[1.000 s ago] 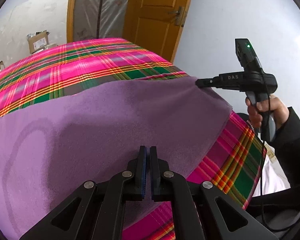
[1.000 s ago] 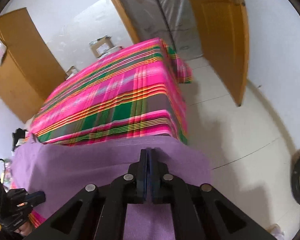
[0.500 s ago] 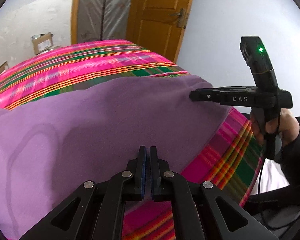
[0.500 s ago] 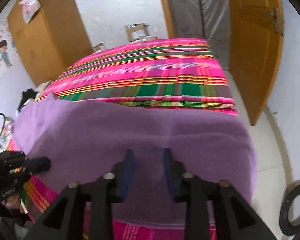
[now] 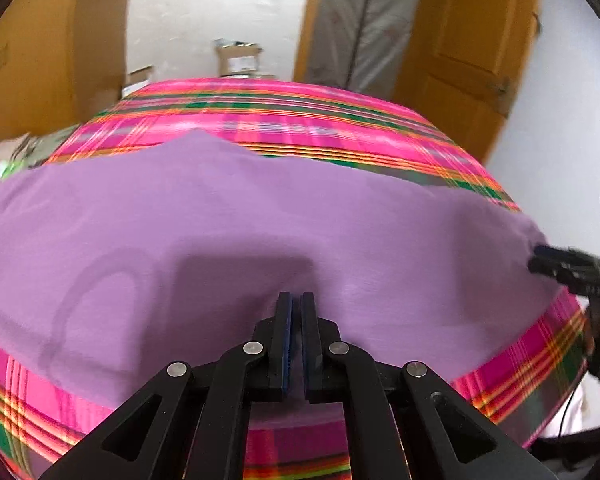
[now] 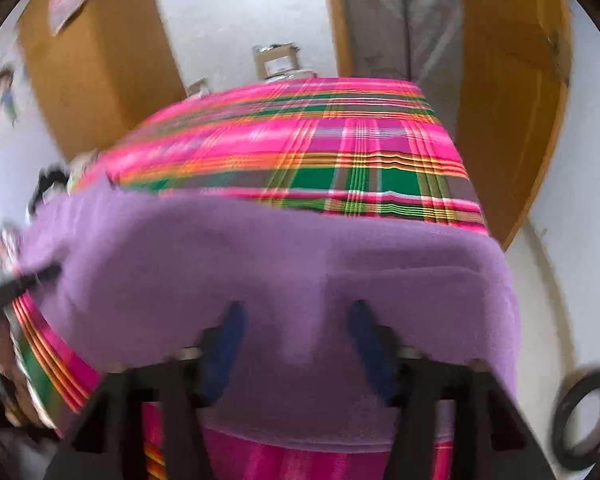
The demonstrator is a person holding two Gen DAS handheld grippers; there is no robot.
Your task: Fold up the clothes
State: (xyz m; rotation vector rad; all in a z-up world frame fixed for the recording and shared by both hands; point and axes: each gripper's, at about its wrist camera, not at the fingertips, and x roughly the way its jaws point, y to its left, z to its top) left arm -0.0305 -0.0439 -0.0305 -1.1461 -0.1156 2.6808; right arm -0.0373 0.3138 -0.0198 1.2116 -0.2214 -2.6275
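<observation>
Now the purple garment (image 5: 284,216) lies flat across the plaid bed (image 5: 300,120), long axis side to side, its near edge pinched by the left gripper (image 5: 296,312), the right gripper (image 6: 296,320) spread wide above.

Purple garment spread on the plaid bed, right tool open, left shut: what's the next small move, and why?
Probably open the left tool: the right tool is already open, and the garment lies flat on the bed, so that edge looks placed.
</observation>
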